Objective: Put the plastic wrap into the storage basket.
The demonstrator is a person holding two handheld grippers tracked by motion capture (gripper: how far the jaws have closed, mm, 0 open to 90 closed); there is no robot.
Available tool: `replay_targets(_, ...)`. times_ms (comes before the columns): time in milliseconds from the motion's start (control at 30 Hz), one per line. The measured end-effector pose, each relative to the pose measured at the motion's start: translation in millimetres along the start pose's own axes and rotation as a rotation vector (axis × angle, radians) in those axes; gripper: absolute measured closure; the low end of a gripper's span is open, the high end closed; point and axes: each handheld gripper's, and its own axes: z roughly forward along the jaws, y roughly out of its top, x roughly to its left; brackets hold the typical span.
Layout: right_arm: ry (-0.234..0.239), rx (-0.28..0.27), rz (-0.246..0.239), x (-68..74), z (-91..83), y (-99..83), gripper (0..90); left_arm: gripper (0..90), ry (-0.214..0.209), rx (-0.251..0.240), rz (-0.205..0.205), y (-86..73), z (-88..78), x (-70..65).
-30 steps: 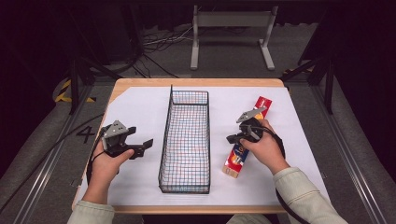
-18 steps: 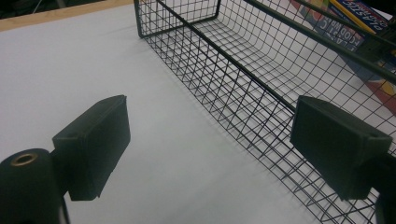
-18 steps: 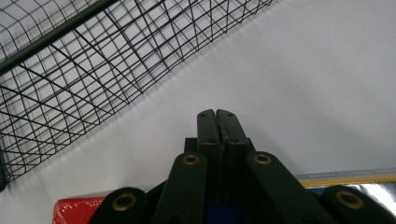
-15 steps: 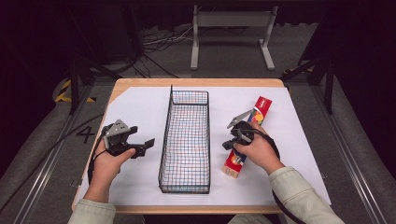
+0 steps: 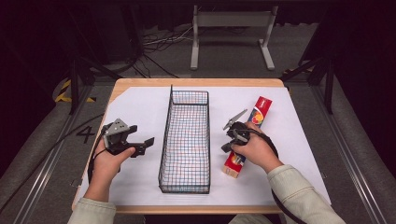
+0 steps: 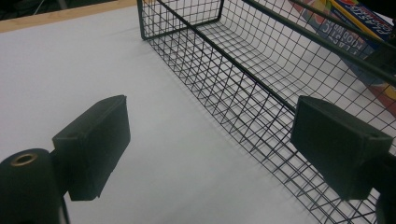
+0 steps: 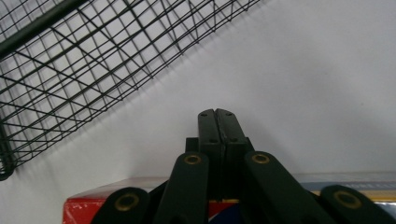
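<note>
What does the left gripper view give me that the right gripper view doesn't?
Left gripper view: the left gripper with jaws wide apart over bare white paper, plus the basket's floor and far end. Right gripper view: the right gripper with jaws pressed together, nothing between them, poised above the red box. Both: the wire basket, the box and the white paper.

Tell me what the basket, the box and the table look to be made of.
Basket: thin metal wire in an open grid, apparently with a dark matte coating. Box: printed cardboard by the look, glossy red with a colour picture and lettering, sharp folded edges. Table: pale wood showing at the rim, smooth finish, covered by a white matte sheet, paper or similar.
</note>
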Motion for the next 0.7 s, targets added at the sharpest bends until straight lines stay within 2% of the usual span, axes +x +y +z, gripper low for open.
replay_targets(67,0.013,0.024,-0.015,1.7,-0.2,0.9,90.0,12.5,-0.002,-0.003,0.000,0.3,-0.1,-0.2)
replay_targets(200,0.009,0.106,-0.038,5.9,-2.9,2.2,90.0,12.6,-0.006,-0.005,-0.008,0.7,0.1,0.4)
replay_targets(300,0.016,0.150,-0.029,5.7,-7.2,-0.4,90.0,12.6,-0.003,-0.011,-0.010,0.9,1.1,1.2)
replay_targets(533,0.045,0.214,0.000,4.3,-12.6,-8.0,90.0,12.6,-0.006,-0.011,-0.008,2.9,2.1,-0.5)
replay_targets(633,0.048,0.280,0.005,4.3,-12.6,-15.4,90.0,12.6,-0.006,-0.011,-0.009,3.1,2.0,-0.5)
replay_targets(700,0.051,0.280,0.004,3.8,-13.8,-17.5,90.0,12.6,-0.002,-0.009,-0.007,3.2,1.6,0.1)
